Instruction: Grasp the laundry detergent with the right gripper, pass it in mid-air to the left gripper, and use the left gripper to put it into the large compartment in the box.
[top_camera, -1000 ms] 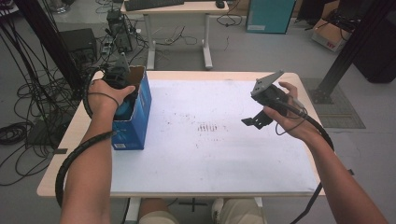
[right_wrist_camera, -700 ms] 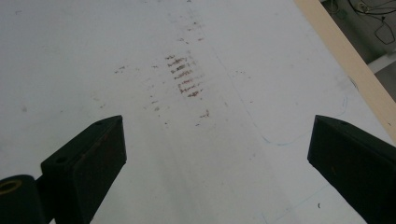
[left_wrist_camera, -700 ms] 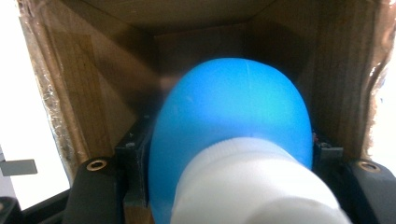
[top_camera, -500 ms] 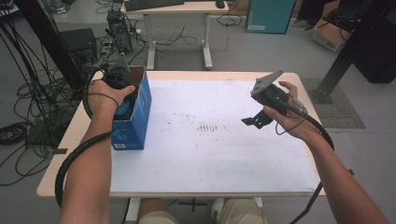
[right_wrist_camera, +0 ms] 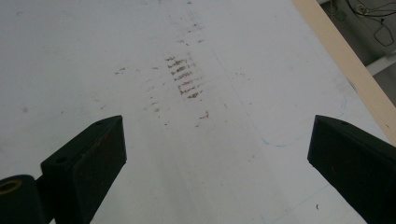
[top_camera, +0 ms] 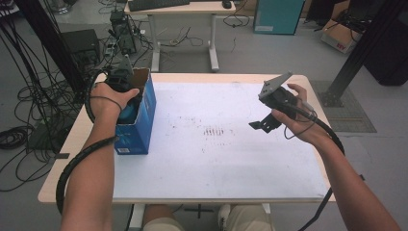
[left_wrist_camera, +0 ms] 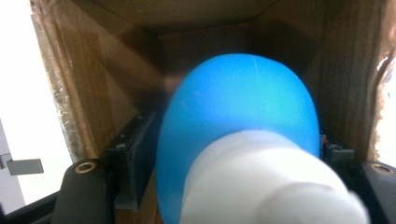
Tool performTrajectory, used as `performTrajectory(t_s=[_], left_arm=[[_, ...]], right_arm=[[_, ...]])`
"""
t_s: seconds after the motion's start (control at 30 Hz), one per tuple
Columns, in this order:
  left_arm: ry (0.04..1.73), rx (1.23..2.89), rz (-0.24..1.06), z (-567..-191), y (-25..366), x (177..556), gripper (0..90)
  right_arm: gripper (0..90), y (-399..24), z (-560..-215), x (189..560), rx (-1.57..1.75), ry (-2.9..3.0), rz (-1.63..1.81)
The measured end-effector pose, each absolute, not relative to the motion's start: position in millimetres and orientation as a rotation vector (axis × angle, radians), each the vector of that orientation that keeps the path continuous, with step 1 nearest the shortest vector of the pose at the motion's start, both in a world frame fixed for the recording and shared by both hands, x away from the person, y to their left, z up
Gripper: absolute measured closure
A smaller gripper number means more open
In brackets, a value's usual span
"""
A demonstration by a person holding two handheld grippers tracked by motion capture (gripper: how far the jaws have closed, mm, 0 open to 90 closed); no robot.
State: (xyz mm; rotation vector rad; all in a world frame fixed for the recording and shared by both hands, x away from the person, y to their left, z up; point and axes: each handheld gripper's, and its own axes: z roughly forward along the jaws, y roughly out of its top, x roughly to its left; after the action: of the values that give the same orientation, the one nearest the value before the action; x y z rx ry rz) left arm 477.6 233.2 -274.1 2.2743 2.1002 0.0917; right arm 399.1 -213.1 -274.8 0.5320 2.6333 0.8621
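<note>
one broad table point(top_camera: 216, 168) carries everything: a flat, matte white top with a pale wood edge and a patch of rusty scuff marks point(right_wrist_camera: 184, 79) near its middle. next in size is the blue cardboard box point(top_camera: 144, 120), a tall rectangular carton at the table's left side, open at the top, its inner walls raw brown corrugated board point(left_wrist_camera: 93, 84). inside it sits the blue and white object point(left_wrist_camera: 243, 140), smooth and rounded, a glossy blue dome above a fat white neck; it lies between the left gripper point(left_wrist_camera: 224, 158) pads, whose jaws have just been opening around it, and i cannot tell whether the pads touch it now. the left hand point(top_camera: 108, 98) holds that gripper down into the box mouth. the right gripper point(right_wrist_camera: 217, 154), hard black plastic with wedge-shaped jaws, hangs over bare table, spread wide apart and empty, in the right hand point(top_camera: 296, 120).
</note>
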Motion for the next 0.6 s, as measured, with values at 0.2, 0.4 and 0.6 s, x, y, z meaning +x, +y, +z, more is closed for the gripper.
performTrajectory(t_s=[0.2,0.4,0.6], left_arm=[[2.086,2.299,0.120,-265,230,476,28.8],[2.079,2.312,0.165,-251,226,473,27.2],[2.065,2.347,0.213,-239,219,469,27.1]], right_arm=[[4.4,-209,-274,399,0.525,2.631,0.862],[4.4,-206,-273,400,0.509,2.631,0.865],[4.4,-204,-272,400,0.504,2.624,0.879]])
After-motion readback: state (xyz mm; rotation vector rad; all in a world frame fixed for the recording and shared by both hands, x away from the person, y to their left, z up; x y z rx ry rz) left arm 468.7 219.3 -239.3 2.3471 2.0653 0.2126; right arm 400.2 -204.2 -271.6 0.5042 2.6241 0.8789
